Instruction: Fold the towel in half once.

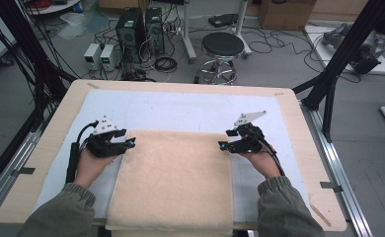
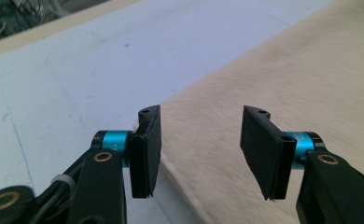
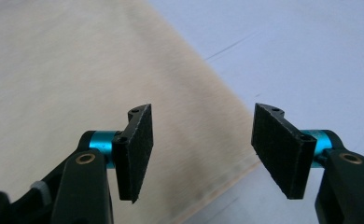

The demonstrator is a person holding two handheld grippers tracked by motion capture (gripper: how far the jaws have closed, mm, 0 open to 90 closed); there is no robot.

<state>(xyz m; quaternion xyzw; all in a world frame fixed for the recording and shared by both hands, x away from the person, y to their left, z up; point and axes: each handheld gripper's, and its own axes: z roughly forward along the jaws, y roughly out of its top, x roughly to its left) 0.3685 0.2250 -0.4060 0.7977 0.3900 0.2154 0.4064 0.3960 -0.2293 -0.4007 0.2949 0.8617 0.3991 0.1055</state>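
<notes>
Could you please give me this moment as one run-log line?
left gripper: open, at towel left edge | right gripper: open, at right edge | towel: flat on table

wooden table under a white sheet, beige towel atop

Your beige towel lies flat down the middle of the bench, so nothing rises to block a sweep across it. To its left, right and far side you have bare white mat. Your left gripper and right gripper flank the towel's far corners, well apart.
</notes>
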